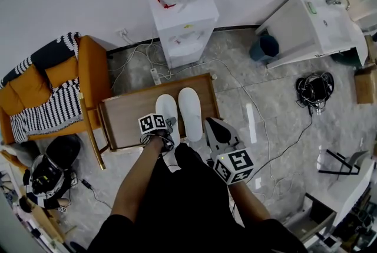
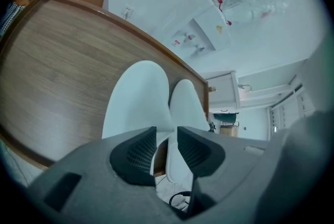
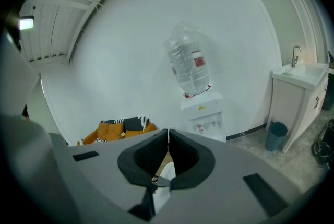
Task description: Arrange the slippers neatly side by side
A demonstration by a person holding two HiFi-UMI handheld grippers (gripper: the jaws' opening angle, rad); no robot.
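Over at the left an orange armchair (image 1: 70, 78) with a striped throw (image 1: 50, 113) stands just beside a low wooden table (image 1: 126, 116). The person's left forearm (image 1: 138, 178) reaches forward and down to the table's near edge. There the left gripper (image 1: 166, 135) tips steeply down over the heel end of the left slipper (image 1: 167, 109). In the left gripper view its jaws stand apart with a clear gap, and the pads (image 2: 138, 152) press on nothing. From here it is hard to say whether the tips touch the heel or just hover over it. The two white slippers lie on the tabletop side by side, toes pointing away toward the wall. The right slipper (image 1: 190, 111) is touching or nearly touching its partner along the inner edge. Right of the pair, the right gripper (image 1: 210, 123) is held at the table's near right corner and angled gently downward. Its jaws are pressed together with nothing between them. Far off to the right a white sink cabinet (image 1: 318, 28) stands against the wall.
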